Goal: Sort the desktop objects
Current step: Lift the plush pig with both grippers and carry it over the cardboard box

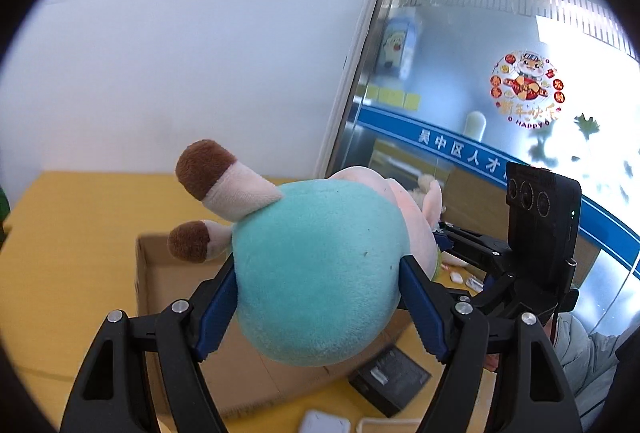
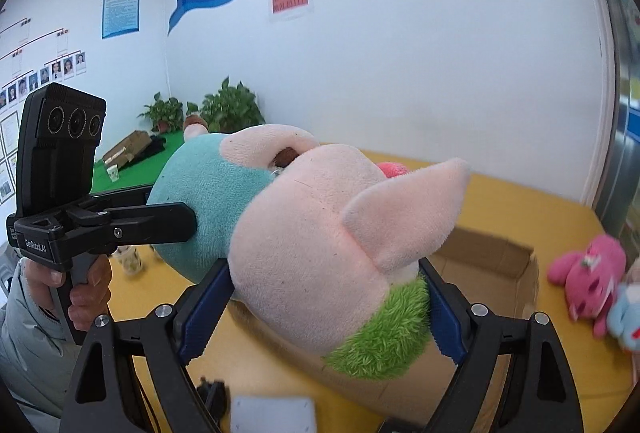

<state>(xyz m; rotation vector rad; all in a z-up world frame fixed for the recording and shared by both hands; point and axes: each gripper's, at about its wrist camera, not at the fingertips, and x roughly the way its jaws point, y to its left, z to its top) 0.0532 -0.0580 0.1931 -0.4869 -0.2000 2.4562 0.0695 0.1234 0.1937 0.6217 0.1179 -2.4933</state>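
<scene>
- A plush pig toy (image 1: 320,273) was held in the air between both tools, above an open cardboard box (image 1: 168,273) on the yellow desk (image 1: 60,233)
- The left tool (image 1: 320,297) was clamped across the toy's teal body, its blue pads (image 1: 218,309) pressed into the plush on both sides, the jaws set wide around the round belly
- The right tool (image 2: 320,305) was closed on the pink head (image 2: 304,253), just above the green collar, its jaws likewise spread wide by the bulk of the toy
- The long axis of the toy was seen to run from one tool to the other: brown-tipped legs (image 1: 208,173) at the left hand's end, ears (image 2: 404,209) and head at the right hand's end
- The box lay directly below and slightly beyond the toy in both views, its open top facing up; this was judged to be the relation on which the coming move depended, a lowering with the toy's length kept along the box
- Neither hand was nearer the box by any clear margin
- A pink plush (image 2: 588,273) and a pale blue one (image 2: 628,317) were seen lying on the desk, to the right of the box, apart from it
- A dark flat device (image 1: 390,379) and small white items (image 1: 324,423) were left on the desk near the box's front edge
</scene>
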